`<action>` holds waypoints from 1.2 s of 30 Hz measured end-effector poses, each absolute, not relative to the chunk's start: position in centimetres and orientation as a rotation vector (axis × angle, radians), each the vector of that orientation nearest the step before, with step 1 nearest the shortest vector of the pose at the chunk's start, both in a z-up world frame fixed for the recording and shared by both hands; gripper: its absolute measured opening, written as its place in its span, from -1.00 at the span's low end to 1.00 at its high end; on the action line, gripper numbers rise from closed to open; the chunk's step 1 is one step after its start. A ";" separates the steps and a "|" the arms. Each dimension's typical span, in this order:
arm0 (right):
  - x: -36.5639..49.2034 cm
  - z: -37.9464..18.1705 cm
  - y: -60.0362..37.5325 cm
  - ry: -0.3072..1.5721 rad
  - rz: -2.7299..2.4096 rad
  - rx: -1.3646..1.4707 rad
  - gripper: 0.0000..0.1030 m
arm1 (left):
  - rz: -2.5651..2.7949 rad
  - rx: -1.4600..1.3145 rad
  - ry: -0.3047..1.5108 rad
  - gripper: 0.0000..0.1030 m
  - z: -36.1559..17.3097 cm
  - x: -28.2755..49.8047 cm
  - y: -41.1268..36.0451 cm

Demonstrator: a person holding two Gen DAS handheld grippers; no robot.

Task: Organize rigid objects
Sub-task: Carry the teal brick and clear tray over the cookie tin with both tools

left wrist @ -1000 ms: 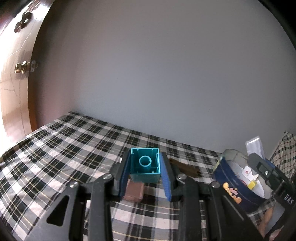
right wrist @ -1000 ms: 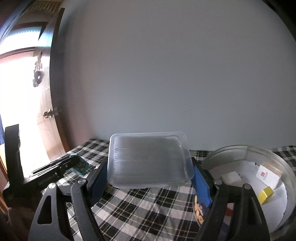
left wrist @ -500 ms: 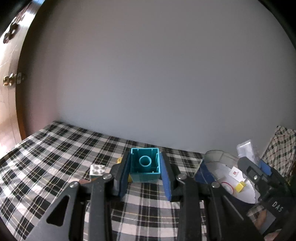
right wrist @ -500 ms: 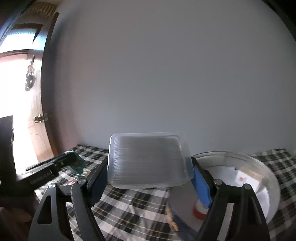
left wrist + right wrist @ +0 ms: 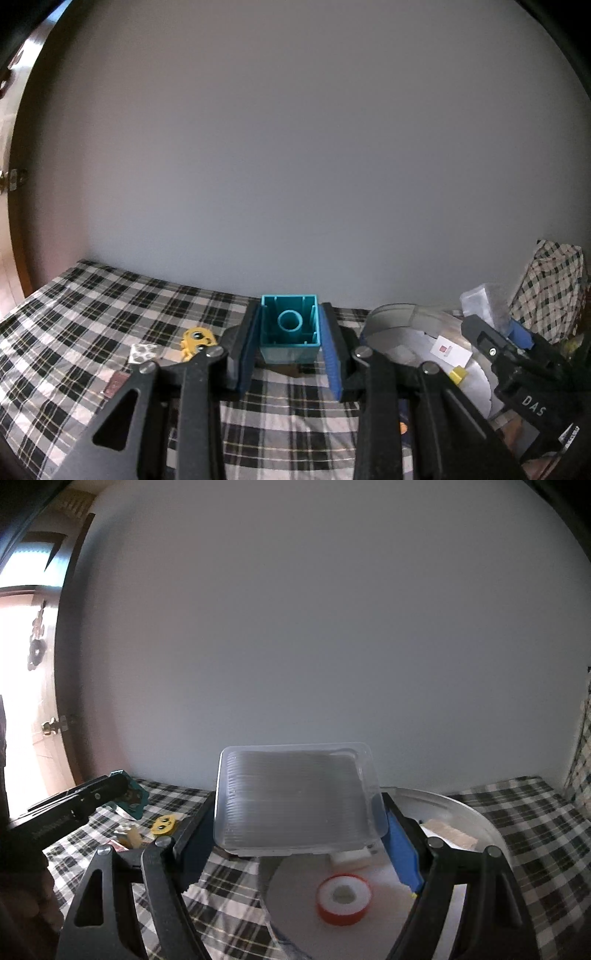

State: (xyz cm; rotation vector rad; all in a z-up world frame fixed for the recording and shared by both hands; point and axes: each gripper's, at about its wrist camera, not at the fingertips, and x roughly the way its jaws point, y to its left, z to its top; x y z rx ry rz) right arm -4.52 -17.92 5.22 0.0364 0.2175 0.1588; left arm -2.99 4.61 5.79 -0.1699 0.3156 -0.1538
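My left gripper (image 5: 290, 332) is shut on a teal toy brick (image 5: 289, 329), held above the checked cloth with its hollow underside facing the camera. My right gripper (image 5: 297, 805) is shut on a clear plastic box (image 5: 295, 799) and holds it over the near rim of a round metal tin (image 5: 476, 823). The tin also shows in the left wrist view (image 5: 402, 321), to the right of the brick. Inside it lie a red and white tape roll (image 5: 343, 893), white blocks (image 5: 351, 856) and a small yellow piece (image 5: 456, 373). The left gripper with the brick (image 5: 129, 797) shows at the left of the right wrist view.
On the checked cloth (image 5: 92, 314) lie a yellow toy figure (image 5: 197, 338), a small grey patterned block (image 5: 142, 352) and a brownish piece (image 5: 114, 384), left of the tin. A plain wall stands close behind. A wooden door (image 5: 40, 720) is at the far left.
Both grippers have swung right with their loads. The tin has come closer under the right gripper, showing its tape roll. The yellow figure and grey block have come into the left view.
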 end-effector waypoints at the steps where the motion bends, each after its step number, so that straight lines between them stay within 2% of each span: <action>1: -4.5 5.2 -18.1 0.217 0.154 0.038 0.60 | -0.160 -0.169 0.315 -0.41 5.9 -2.9 4.3; 36: -3.9 6.3 -27.2 0.207 -0.147 0.042 0.60 | -0.342 -0.103 0.371 -0.41 5.4 0.9 -7.2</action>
